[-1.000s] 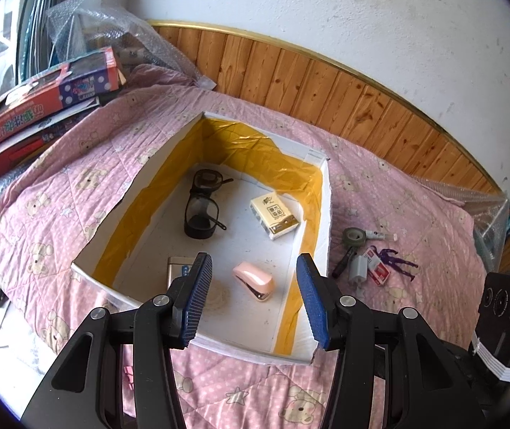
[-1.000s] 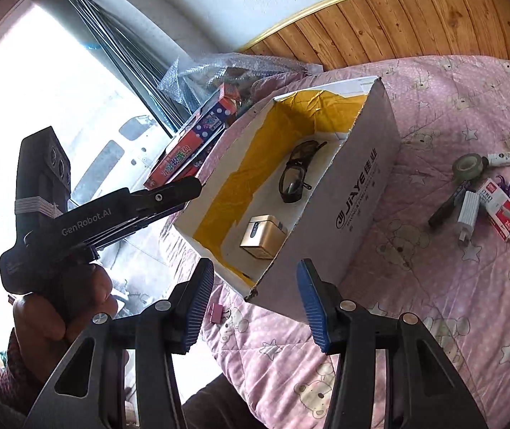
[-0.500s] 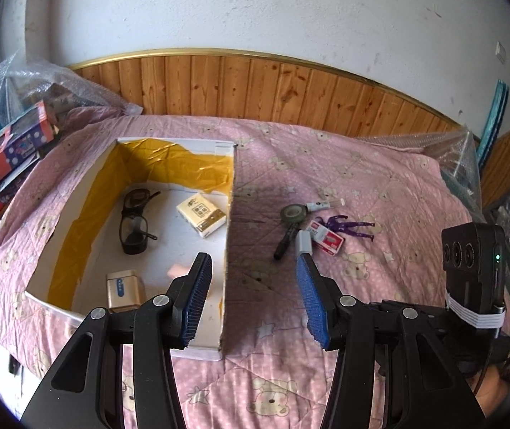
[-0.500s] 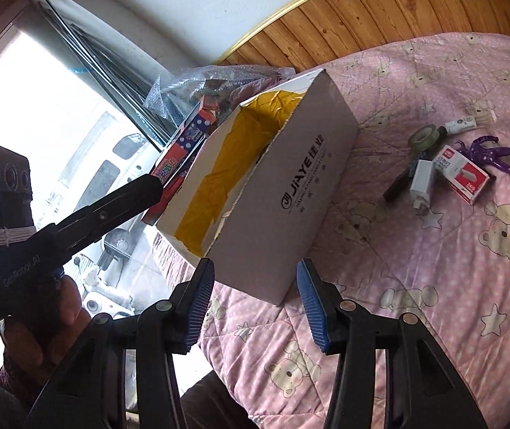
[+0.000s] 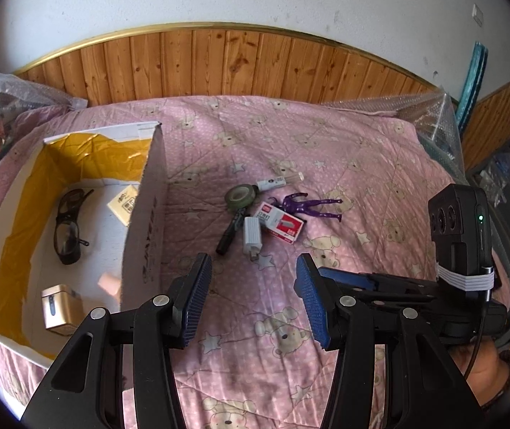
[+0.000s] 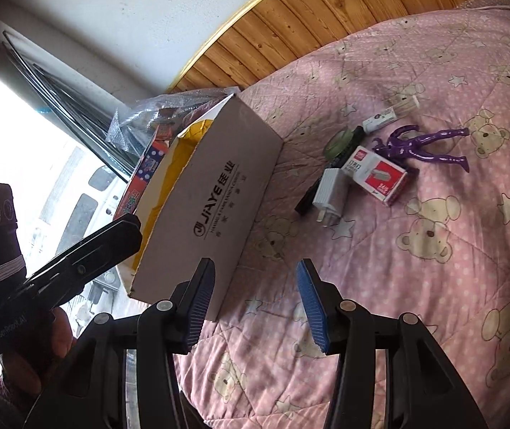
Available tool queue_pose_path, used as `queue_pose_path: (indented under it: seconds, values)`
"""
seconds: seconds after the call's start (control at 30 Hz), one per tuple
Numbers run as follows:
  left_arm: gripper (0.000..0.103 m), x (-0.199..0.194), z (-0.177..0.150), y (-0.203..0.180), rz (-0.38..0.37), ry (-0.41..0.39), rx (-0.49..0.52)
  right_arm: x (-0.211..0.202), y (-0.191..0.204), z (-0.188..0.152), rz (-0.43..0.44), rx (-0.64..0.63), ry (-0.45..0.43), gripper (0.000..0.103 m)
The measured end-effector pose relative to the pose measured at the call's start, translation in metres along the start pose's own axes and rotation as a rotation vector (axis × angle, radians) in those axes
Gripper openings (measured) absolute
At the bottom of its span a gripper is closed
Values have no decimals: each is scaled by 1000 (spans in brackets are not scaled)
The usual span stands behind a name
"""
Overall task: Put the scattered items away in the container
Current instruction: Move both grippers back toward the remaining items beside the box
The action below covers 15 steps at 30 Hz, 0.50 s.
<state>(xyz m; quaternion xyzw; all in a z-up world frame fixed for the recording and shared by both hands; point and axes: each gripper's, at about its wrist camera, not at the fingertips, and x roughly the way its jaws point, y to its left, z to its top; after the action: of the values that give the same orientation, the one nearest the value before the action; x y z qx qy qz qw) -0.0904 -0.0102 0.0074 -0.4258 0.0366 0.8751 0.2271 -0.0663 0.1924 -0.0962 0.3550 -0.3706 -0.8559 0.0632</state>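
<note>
since both hands point down at the loose pile on the pink quilt [image 5: 362,164], the next pick looks to come from there. the left tongs [image 5: 253,296] stand wide with nothing between them, and so do the right tongs [image 6: 255,300], ready to drop over something small. the pile lies just beside the cardboard box [image 5: 147,214]: a white plug [image 5: 252,235], a staple box [image 5: 281,222], a purple figure [image 5: 306,207], a tape roll [image 5: 240,196], a black pen [image 5: 229,237] and a small tube [image 5: 276,181]. glasses [image 5: 69,228] and a gold case [image 5: 56,310] already sit inside, so the job seems partly done.
</note>
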Motion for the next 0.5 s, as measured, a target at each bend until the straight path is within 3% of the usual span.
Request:
queue_pose_path:
  seconds: [0.27,0.5]
  values:
    - [52,62,8,-9,-29,103,-21,11,-34,31,-143,-57,4,50]
    - [52,116,11,-10,-4,168,-34,20,-51,65,-270,-210,23,50]
